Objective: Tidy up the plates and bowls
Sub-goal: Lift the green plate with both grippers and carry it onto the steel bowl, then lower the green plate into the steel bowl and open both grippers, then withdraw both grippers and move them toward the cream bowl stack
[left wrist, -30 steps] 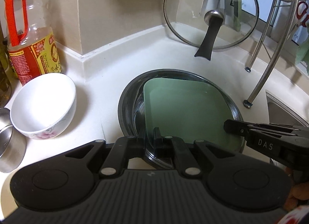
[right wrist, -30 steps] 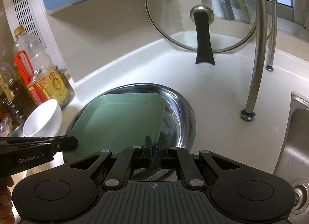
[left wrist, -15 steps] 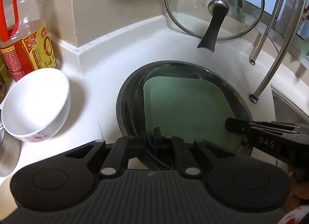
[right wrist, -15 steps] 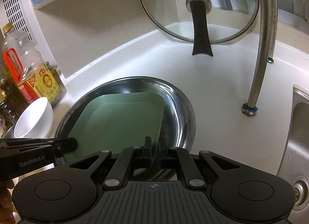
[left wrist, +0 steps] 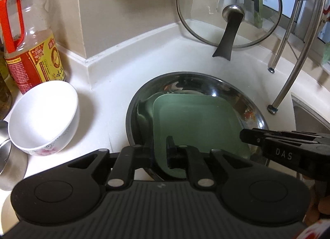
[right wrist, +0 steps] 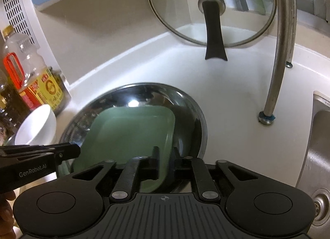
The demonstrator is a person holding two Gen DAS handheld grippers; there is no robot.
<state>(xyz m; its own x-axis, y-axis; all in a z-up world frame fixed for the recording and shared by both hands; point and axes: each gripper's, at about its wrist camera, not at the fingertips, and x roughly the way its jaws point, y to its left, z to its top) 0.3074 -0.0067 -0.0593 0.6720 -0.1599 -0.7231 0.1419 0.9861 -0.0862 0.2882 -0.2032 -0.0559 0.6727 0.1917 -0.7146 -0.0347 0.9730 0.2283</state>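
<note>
Two grippers are working at once here, and you are closing each on the near rim of the same stack. Your left gripper (left wrist: 159,148) is pinching narrow across the near-left edge of the one green square plate (left wrist: 196,123), with the rim of the one steel round dish (left wrist: 132,115) caught between its fingers as well. Your right gripper (right wrist: 165,156) is clamping the plate's near-right corner, its jaws equally narrow, one finger inside the plate and the other against the dish beneath. The green plate is lying inside the steel dish, toward its near side, leaving a crescent of bare shiny metal showing at the far side. Whether the dish is touching the white countertop (left wrist: 115,86) or being held just above it, you cannot tell from these views.

To your left, one white bowl (left wrist: 44,117) with a pink flower print is standing upright on the counter, well apart from the dish. One steel container (left wrist: 8,154) is peeking in at the left edge, just beside the bowl. Behind the bowl, one clear bottle (left wrist: 26,39) with a red handle is standing against the wall, with darker bottles beside it, too cropped to count. Farther back, one glass lid (left wrist: 229,10) is leaning upright in the corner. To your right, two curved metal rack legs (left wrist: 297,61) are standing on the counter, and one sink (right wrist: 321,150) is showing at the edge.
</note>
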